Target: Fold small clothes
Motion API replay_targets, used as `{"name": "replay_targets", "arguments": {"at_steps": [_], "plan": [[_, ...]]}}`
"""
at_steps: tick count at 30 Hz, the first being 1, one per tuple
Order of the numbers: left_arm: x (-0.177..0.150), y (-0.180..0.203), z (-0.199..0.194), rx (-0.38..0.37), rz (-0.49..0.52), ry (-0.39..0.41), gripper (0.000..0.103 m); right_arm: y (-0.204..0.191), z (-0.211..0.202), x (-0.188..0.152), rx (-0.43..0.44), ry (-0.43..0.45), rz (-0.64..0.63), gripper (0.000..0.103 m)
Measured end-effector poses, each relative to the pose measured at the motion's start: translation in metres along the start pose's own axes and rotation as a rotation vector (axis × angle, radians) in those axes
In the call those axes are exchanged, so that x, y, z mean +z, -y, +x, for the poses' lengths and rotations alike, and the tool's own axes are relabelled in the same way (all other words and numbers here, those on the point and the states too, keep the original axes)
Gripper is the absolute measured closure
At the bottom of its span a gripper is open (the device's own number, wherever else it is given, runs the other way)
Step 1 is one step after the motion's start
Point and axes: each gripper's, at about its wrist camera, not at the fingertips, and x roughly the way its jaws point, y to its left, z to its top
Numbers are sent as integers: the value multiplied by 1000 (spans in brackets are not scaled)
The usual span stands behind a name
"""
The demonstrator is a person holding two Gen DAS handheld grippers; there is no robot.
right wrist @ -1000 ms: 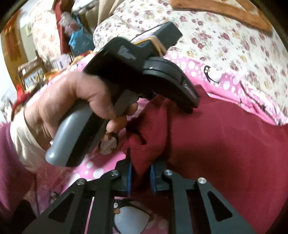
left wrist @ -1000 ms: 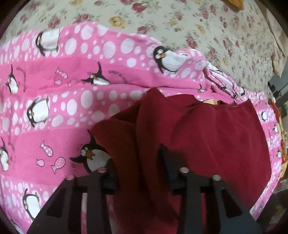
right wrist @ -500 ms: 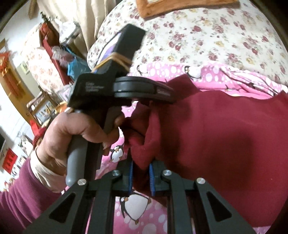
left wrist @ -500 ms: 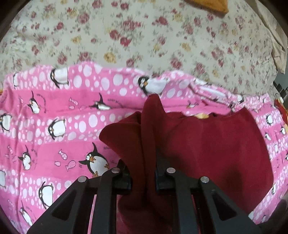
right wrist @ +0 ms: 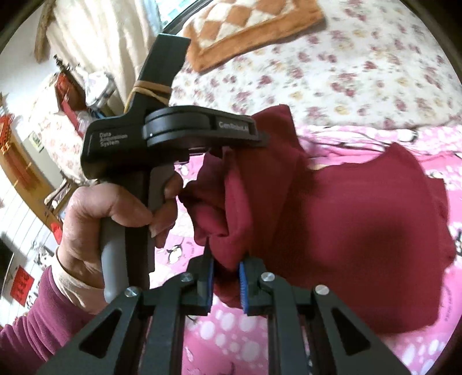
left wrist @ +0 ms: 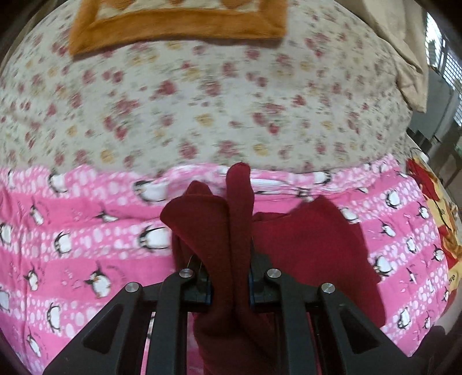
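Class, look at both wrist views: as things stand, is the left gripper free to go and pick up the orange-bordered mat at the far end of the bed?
Probably not yet. The left gripper is shut on the dark red garment, and the orange-bordered mat lies far off across the floral bedspread. It would have to release first.

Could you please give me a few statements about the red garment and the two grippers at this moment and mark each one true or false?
1. The left gripper is shut on the dark red garment. True.
2. The right gripper hangs open, clear of the cloth. False: its blue pads pinch a bunched fold of the garment.
3. The garment lies over a pink penguin-print blanket. True.
4. The garment lies flat and spread out. False: the gripped edge is lifted and bunched, while the rest rests on the blanket.
5. An orange-bordered mat lies on the floral bedcover beyond the blanket. True.
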Motion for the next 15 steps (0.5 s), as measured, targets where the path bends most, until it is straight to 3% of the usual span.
{"name": "replay_targets", "arguments": {"at_steps": [15], "plan": [[12, 120, 48, -61, 95, -62, 103, 101, -73, -8, -59, 102, 178, 90]]}}
